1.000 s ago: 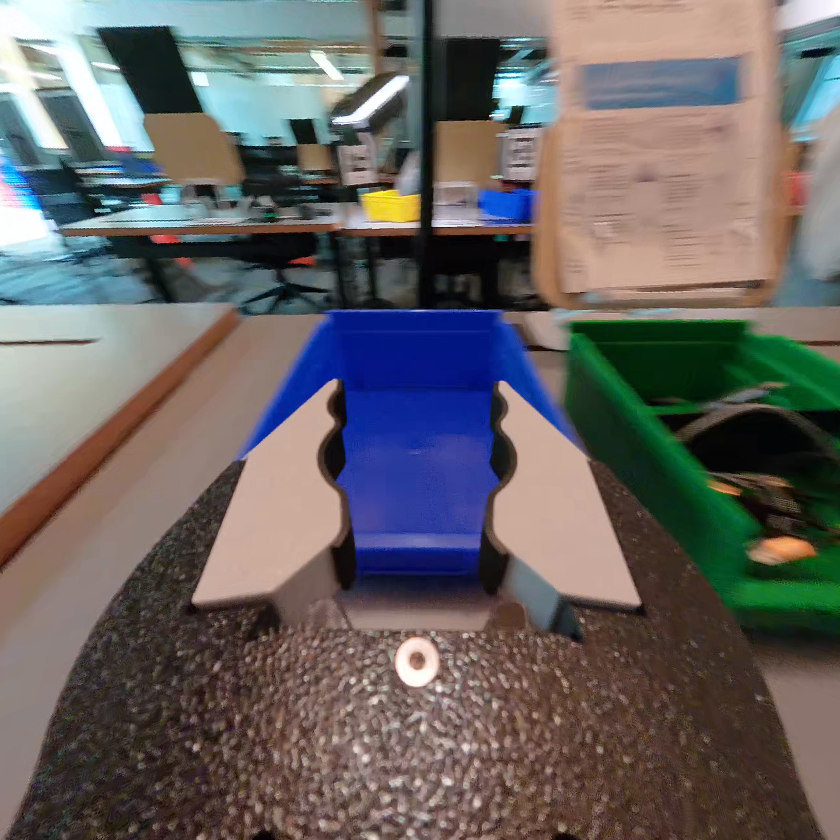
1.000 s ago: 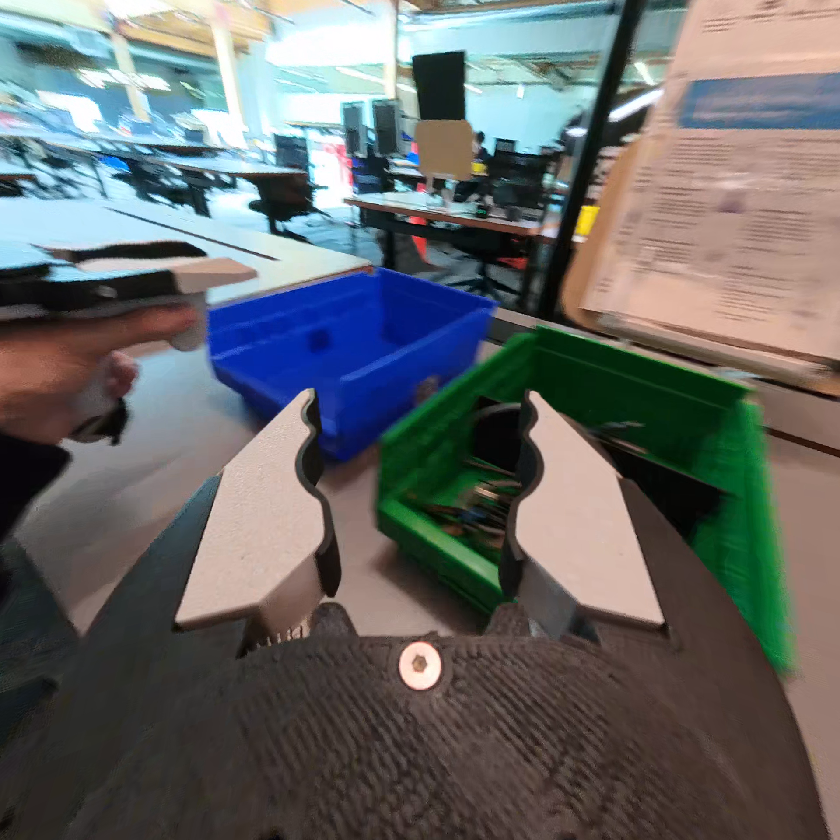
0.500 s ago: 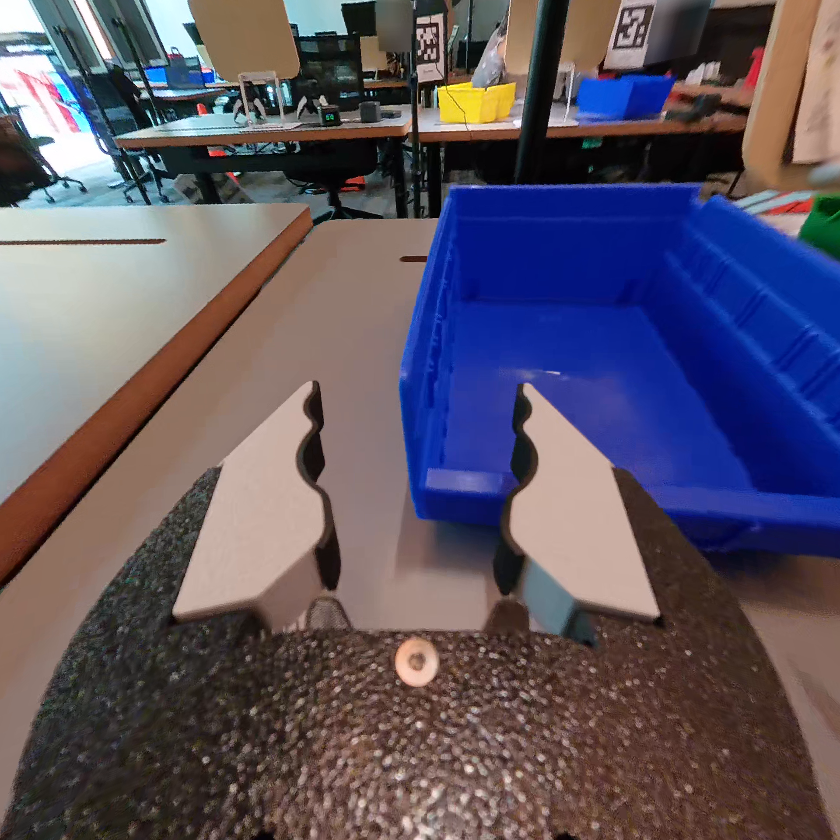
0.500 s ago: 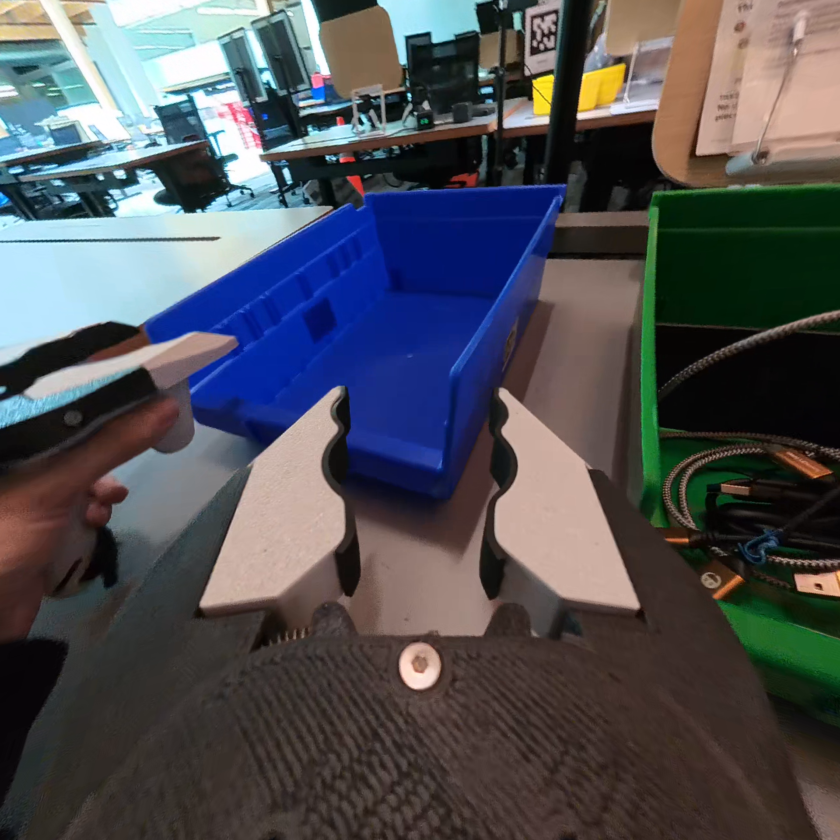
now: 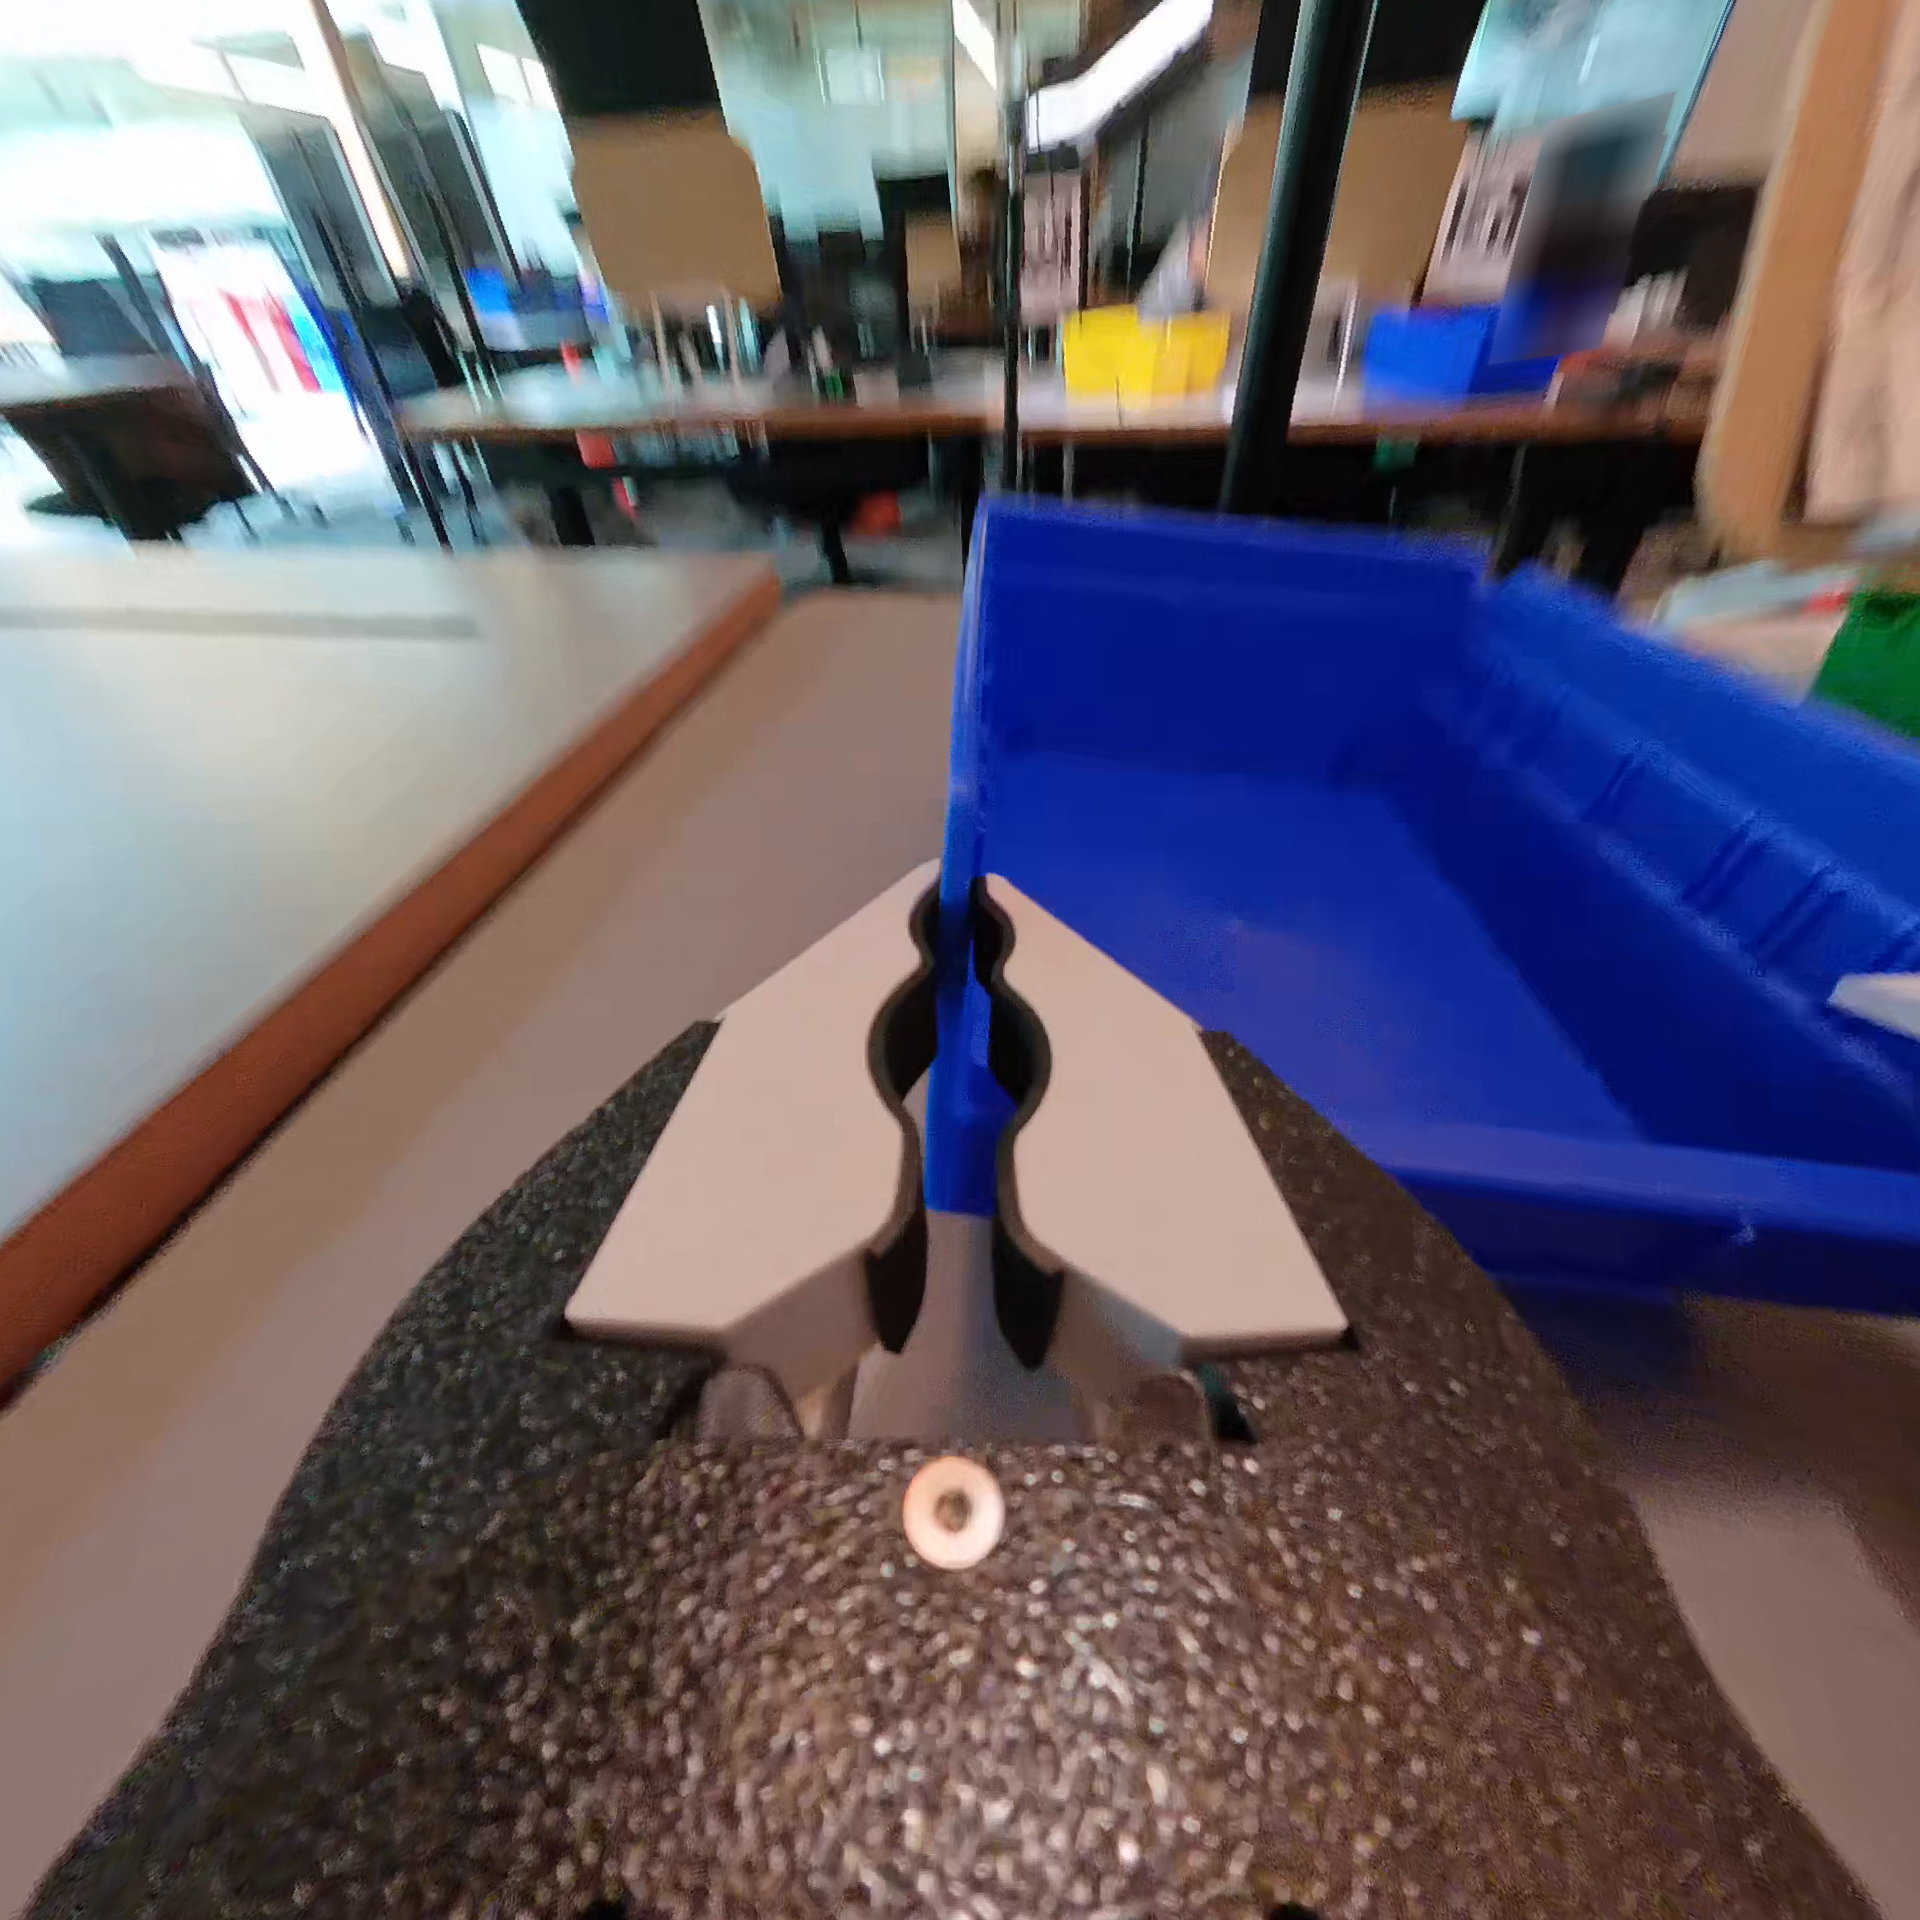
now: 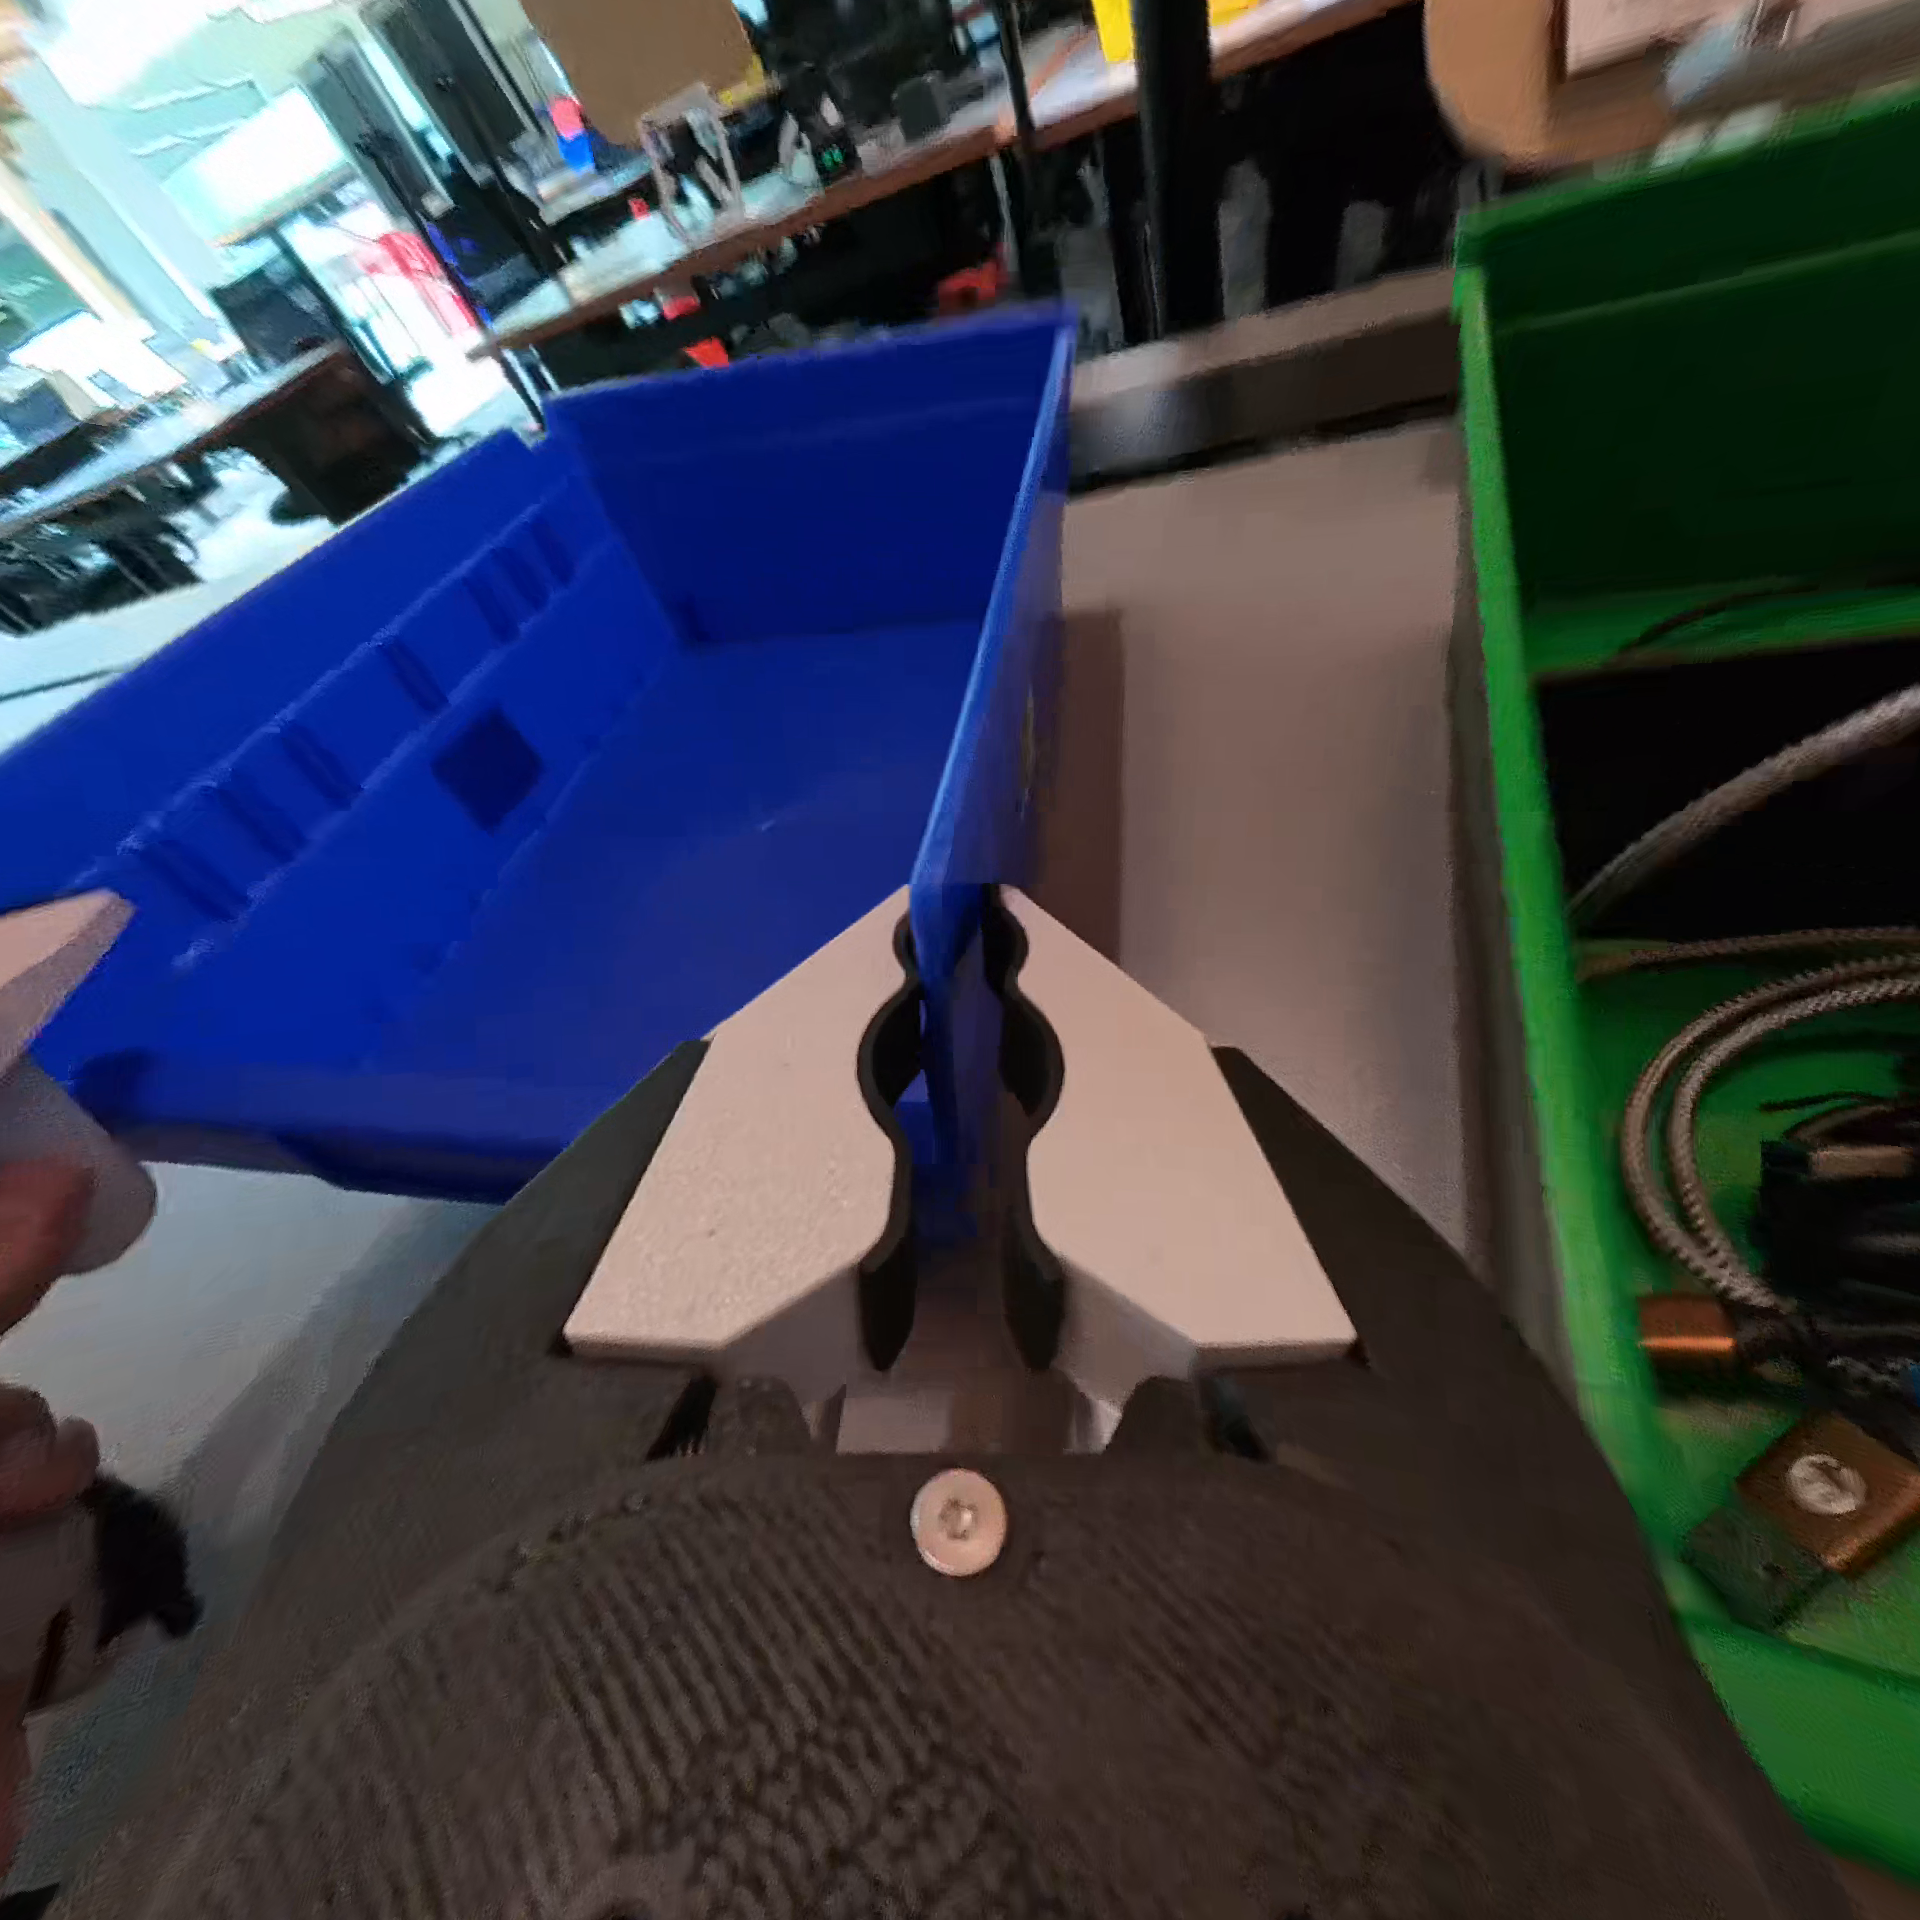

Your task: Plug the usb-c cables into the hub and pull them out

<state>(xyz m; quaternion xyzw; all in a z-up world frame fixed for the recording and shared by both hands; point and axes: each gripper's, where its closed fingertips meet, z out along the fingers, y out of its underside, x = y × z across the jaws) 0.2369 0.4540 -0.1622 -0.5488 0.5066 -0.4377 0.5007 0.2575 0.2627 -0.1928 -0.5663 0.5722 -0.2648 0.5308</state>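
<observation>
My left gripper (image 5: 954,894) is shut on the left wall of an empty blue bin (image 5: 1351,935), with the wall's top edge pinched between the pads. My right gripper (image 6: 954,904) is shut on the same bin's right wall (image 6: 997,727). The left gripper's finger (image 6: 52,935) shows at the left edge of the right wrist view, at the bin's other wall. Braided USB cables (image 6: 1683,1039) with copper-coloured plugs lie in a green bin (image 6: 1662,416) to the right. I see no hub.
The bins stand on a grey table (image 5: 623,935); a second table with a brown edge (image 5: 312,987) lies to the left. A black pole (image 5: 1268,312) and a board with papers (image 5: 1818,312) stand behind the bins. A person's hand (image 6: 31,1299) holds the left gripper. Some 20 centimetres of space lies between my two pairs of fingers.
Both grippers were open and short of the blue bin; they have moved onto its two side walls and shut on them. Both views are blurred by motion.
</observation>
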